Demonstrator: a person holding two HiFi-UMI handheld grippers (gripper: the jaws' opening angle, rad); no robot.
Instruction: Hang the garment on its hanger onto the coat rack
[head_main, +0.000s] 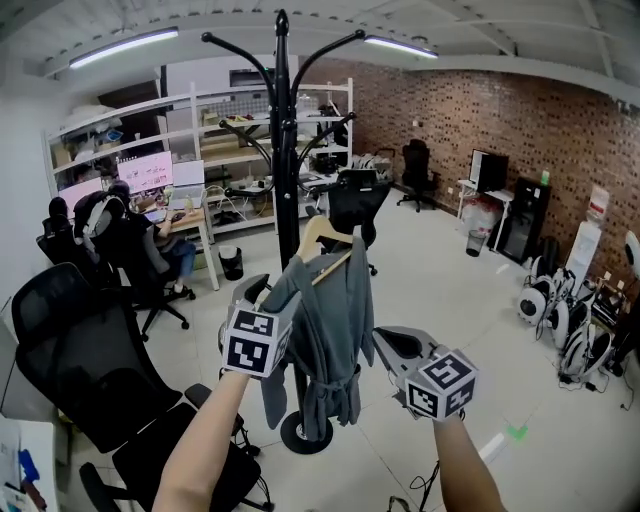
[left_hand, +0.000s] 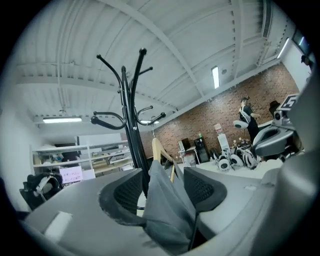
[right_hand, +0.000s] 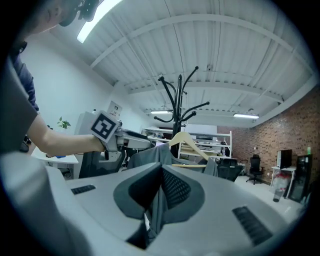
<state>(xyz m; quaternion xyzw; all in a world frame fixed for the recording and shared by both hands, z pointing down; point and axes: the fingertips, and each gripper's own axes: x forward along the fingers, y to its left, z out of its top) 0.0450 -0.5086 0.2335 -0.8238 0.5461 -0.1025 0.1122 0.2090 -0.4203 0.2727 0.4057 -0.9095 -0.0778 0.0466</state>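
A grey garment (head_main: 325, 330) hangs on a wooden hanger (head_main: 322, 232) right beside the black coat rack (head_main: 284, 120). The hanger's hook reaches up by a lower rack arm; I cannot tell whether it rests on it. My left gripper (head_main: 275, 290) is at the garment's left shoulder. In the left gripper view its jaws stand wide apart, with a fold of the garment (left_hand: 165, 210) lying loose between them. My right gripper (head_main: 378, 340) is at the garment's right edge. The right gripper (right_hand: 159, 195) is shut, pinching grey fabric (right_hand: 150, 157).
The rack's round base (head_main: 305, 432) stands on the pale floor. Black office chairs (head_main: 70, 350) crowd the near left. A person (head_main: 120, 235) sits at a desk by white shelving (head_main: 240, 130). Another black chair (head_main: 355, 200) stands behind the rack. Equipment (head_main: 570, 320) lines the brick wall at right.
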